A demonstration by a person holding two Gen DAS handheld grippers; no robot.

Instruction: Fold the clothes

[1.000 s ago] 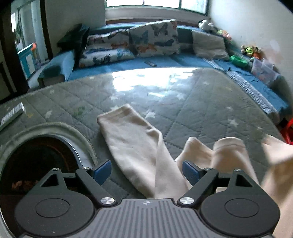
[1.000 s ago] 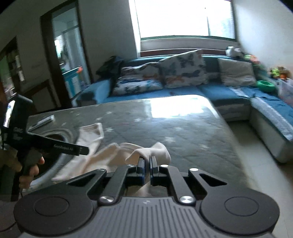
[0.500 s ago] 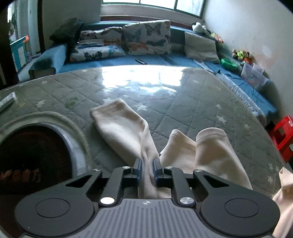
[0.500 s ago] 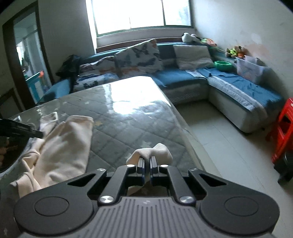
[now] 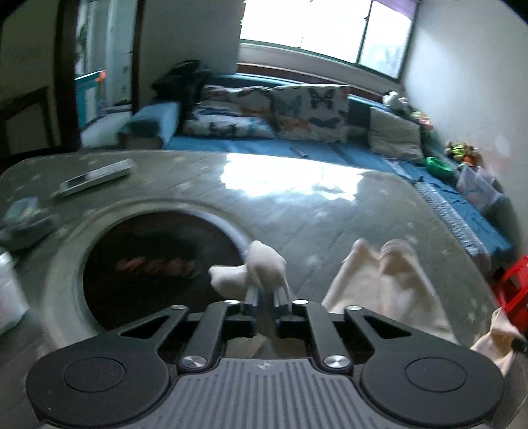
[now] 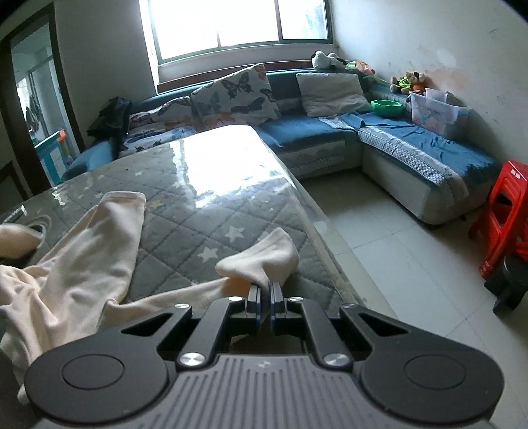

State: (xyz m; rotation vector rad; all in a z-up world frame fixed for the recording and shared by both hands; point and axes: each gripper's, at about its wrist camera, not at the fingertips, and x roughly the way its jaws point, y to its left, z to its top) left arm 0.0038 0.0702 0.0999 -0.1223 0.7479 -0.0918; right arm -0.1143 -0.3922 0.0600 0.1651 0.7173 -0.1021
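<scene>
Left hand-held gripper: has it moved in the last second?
Yes. The left hand-held gripper, shut on the cream garment, swung left toward the table's round opening.

Home living rm: blue sofa w/ butterfly cushions is sitting under the window, toys lying along its right end.

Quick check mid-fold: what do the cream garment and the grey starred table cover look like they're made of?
Cream garment: soft matte knit, probably cotton fleece or jersey; it drapes in rounded folds and bunches thickly where the right gripper pinches it. Table cover: quilted grey fabric with stitched diamonds, seemingly under a clear glossy sheet, plastic or glass, since window light mirrors off it.
</scene>
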